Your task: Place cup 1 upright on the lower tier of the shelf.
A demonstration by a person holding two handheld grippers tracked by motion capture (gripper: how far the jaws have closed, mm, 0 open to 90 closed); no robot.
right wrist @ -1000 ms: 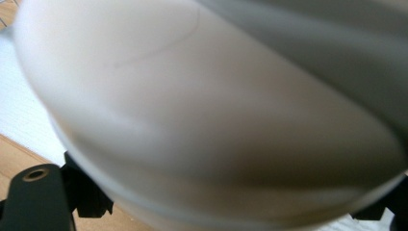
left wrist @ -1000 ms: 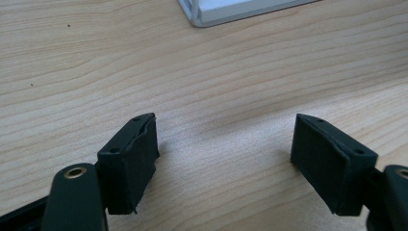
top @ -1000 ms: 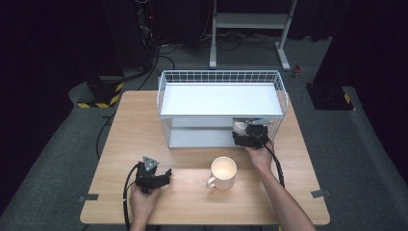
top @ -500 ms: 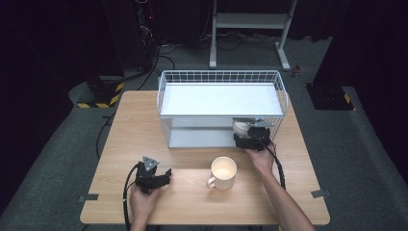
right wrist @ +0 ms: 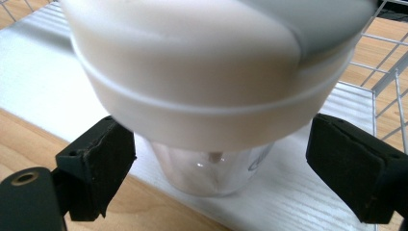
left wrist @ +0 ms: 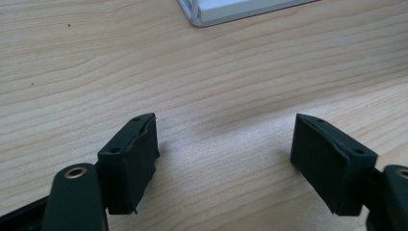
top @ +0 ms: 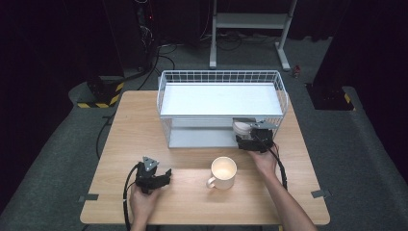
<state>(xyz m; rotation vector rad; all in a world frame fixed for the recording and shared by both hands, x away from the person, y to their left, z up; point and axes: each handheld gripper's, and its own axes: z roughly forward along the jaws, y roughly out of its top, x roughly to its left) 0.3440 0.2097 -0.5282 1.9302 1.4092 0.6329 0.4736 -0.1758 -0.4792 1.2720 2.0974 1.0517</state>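
A clear cup with a wide white lid (right wrist: 202, 82) stands on the lower shelf (right wrist: 308, 192) of a white wire rack (top: 221, 77), at its right end. My right gripper (right wrist: 221, 127) reaches in from the front with one jaw on each side of the cup, below the lid. Its jaws have just been opening and the pads (right wrist: 346, 163) stand off the clear wall. In the high view the right gripper (top: 246, 135) sits against the lidded cup (top: 239, 127). My left gripper (top: 167, 177) rests low over the wooden table (top: 144, 120) at the front left, open and holding nothing (left wrist: 223, 130).
A cream mug (top: 223, 171) stands upright on the table between the two hands, handle toward the front left. The rack's front corner (left wrist: 231, 12) lies ahead of the left gripper. Wire walls (right wrist: 385, 72) close off the rack to the right of the cup.
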